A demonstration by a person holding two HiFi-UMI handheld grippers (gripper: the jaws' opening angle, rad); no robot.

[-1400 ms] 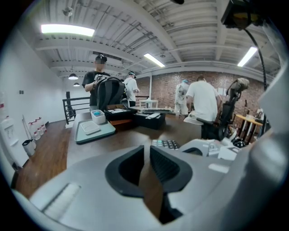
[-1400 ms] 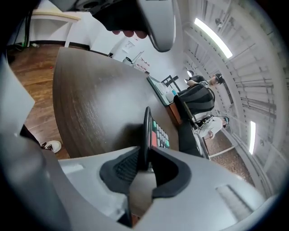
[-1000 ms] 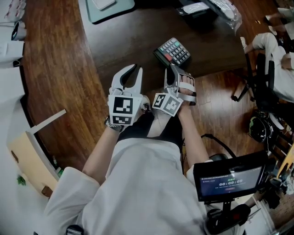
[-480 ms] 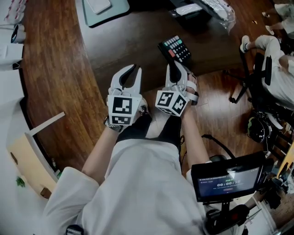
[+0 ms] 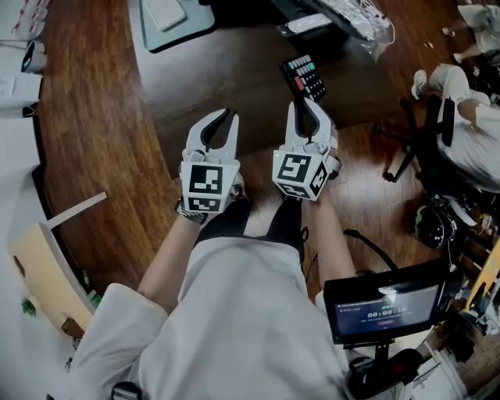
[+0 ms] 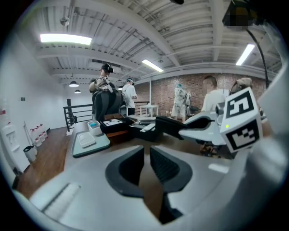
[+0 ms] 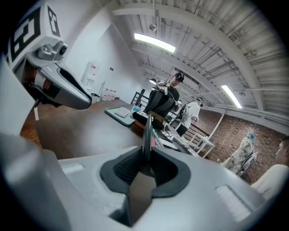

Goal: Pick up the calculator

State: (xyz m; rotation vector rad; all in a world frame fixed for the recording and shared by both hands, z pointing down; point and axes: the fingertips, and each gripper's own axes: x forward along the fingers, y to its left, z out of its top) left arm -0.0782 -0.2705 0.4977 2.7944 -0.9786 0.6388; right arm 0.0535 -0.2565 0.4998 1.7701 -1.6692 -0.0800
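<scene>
The calculator, black with grey and red keys, hangs above the dark table, tilted up on edge. My right gripper is shut on its near end. In the right gripper view the calculator stands edge-on as a thin dark blade between the pads. The left gripper view shows the calculator to the right, held out by the right gripper's white fingers. My left gripper hovers to the left of the right one, its jaws a narrow gap apart with nothing between them.
A teal tray with a white dish lies at the table's far side. Black boxes and a plastic bag sit behind the calculator. A person sits on an office chair at right. A monitor stands low right.
The right gripper has lifted the calculator off the table and rolled it from flat onto its edge. The left gripper has risen a little.
</scene>
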